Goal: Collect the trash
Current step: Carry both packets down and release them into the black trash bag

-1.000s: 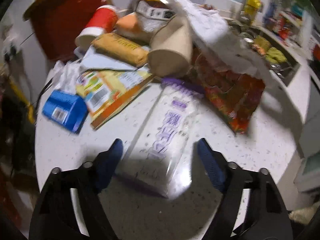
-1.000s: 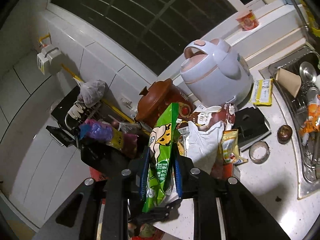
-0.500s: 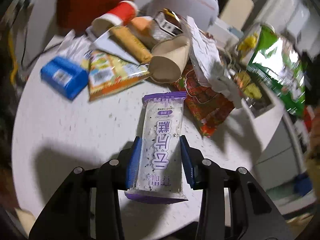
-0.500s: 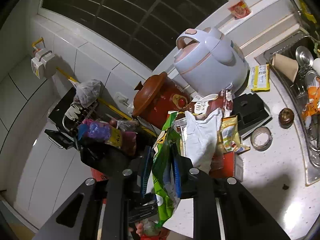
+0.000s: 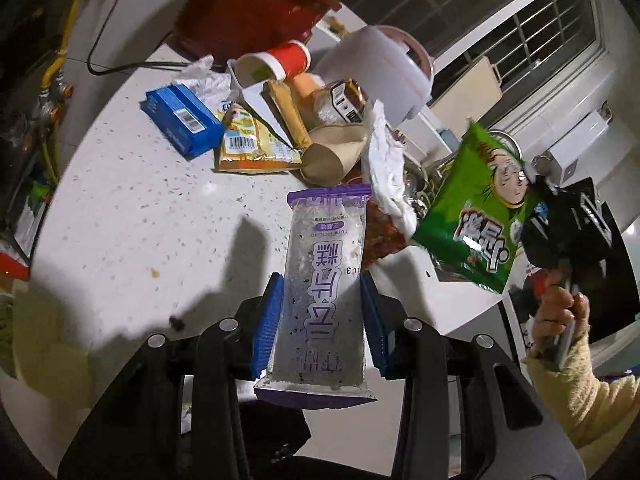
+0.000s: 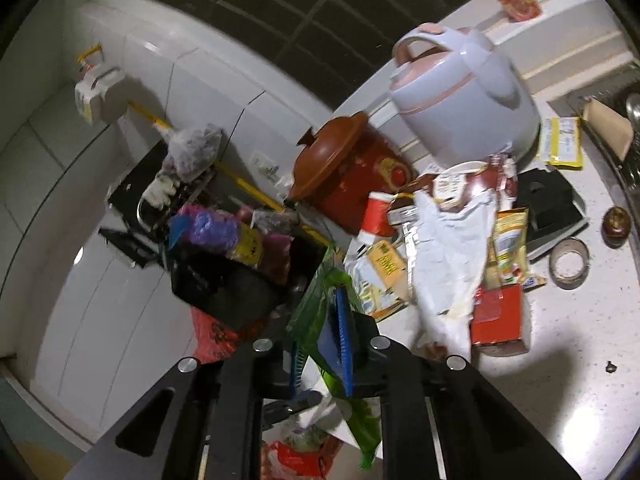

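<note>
L tool (image 5: 322, 320) grips purple wrapper (image 5: 324, 276); R closing.

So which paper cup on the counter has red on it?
The red paper cup, lying on its side at the back of the pile near the brown pot. The brown paper cup, also tipped over, is plain tan.

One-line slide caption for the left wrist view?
Left gripper clamps a purple-edged clear snack wrapper above the speckled white counter; right gripper holds a green snack bag nearby.
</note>
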